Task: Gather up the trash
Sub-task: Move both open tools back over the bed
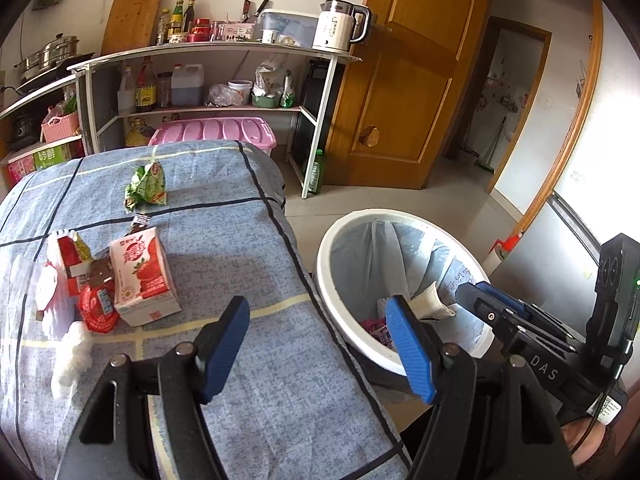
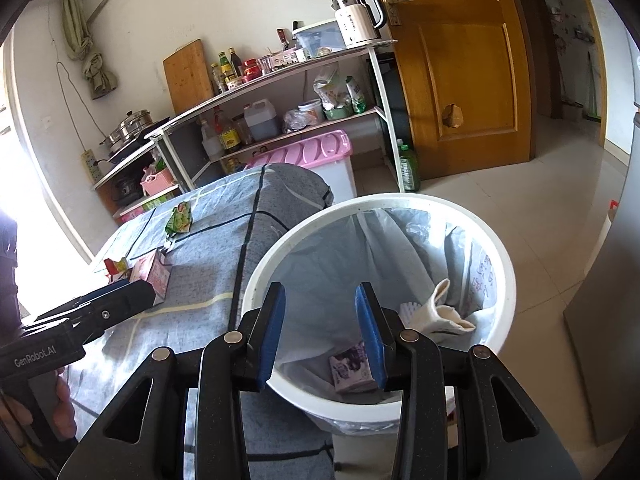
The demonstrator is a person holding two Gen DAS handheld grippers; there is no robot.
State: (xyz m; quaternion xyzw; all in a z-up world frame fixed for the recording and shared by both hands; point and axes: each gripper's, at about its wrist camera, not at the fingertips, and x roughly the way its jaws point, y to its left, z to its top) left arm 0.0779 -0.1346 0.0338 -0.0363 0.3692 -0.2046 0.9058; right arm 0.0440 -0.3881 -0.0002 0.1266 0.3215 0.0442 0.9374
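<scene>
left fingers (image 1: 320,348) open, tilted down over table edge | right fingers (image 2: 322,332) open, empty above bin (image 2: 400,200)

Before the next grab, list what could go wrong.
1. The milk carton stands tight against red wrappers; the left gripper, open and empty, may knock them apart.
2. The bin sits close below the table edge; a nudged piece could fall beside it.
</scene>
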